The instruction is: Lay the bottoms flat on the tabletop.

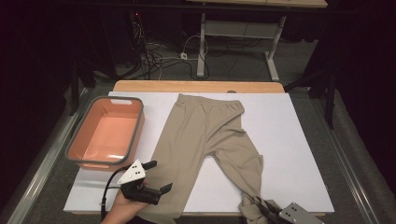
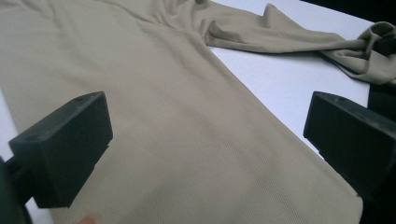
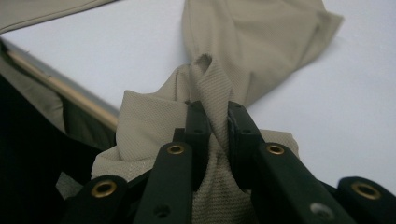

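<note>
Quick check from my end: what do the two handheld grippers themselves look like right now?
Left gripper: black body, two blocky black jaws, a pale three-cornered plate with dark dots on top, a black cable trailing down. Right gripper: slim black jaws on black linkage arms with brass rivets; grey plate with holes.

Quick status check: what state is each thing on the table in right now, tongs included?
Beige pants: spread flat, one leg end bunched at the near edge.
Right tongs: shut on that bunched leg end.
Left tongs: open, over the other leg, gripping nothing.
Orange bin: upright, empty.
</note>
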Available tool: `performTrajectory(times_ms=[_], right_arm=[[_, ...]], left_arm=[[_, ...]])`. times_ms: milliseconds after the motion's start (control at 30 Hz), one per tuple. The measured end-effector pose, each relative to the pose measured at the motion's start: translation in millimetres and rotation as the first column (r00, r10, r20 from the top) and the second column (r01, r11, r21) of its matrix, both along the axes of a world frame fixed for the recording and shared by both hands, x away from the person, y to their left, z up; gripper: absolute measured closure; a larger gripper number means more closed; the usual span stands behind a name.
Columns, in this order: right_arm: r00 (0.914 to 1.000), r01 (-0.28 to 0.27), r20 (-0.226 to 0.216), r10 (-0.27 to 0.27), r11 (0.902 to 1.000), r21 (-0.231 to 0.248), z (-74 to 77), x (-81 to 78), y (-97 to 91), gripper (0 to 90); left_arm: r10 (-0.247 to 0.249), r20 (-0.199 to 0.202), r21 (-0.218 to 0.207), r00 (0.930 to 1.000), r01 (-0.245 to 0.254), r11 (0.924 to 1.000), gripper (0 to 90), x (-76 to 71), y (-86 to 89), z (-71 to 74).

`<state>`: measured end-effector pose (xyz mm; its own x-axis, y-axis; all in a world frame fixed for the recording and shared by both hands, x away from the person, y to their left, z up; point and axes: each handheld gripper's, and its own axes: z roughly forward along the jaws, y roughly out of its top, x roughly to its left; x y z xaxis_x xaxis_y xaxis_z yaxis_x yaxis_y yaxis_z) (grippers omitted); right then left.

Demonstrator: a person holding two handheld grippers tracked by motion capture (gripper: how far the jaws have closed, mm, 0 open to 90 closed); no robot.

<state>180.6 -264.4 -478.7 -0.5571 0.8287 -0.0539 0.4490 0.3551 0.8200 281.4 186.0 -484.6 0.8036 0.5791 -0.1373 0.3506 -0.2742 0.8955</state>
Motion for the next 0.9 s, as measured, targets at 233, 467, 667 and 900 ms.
performTrajectory(times_ms=[233,467,667,900], right_arm=[[0.9999,0.016,0.004,-0.016,0.9999,0.005,0.6,-20.2,-3.6,81.7],[1.0,-0.003,-0.003,0.003,0.9997,0.024,1.5,-28.3,-1.8,81.7],[0.9991,-0.038,-0.018,0.038,0.999,0.024,1.2,-26.3,8.8,70.9],[0.9991,-0.043,-0.001,0.043,0.9981,0.045,5.5,-23.4,12.4,60.6]], left_arm=[[-0.001,0.011,-0.011,0.9999,0.001,0.9999,0.7,0.6,0.4,0.2],[0.004,0.01,-0.023,0.9999,-0.004,0.9997,0.7,2.0,0.7,0.3],[0.002,0.018,-0.023,0.9998,-0.002,0.9997,0.7,0.9,1.0,0.2],[0.005,0.022,-0.027,0.9997,-0.005,0.9996,0.7,0.1,1.5,0.1]])
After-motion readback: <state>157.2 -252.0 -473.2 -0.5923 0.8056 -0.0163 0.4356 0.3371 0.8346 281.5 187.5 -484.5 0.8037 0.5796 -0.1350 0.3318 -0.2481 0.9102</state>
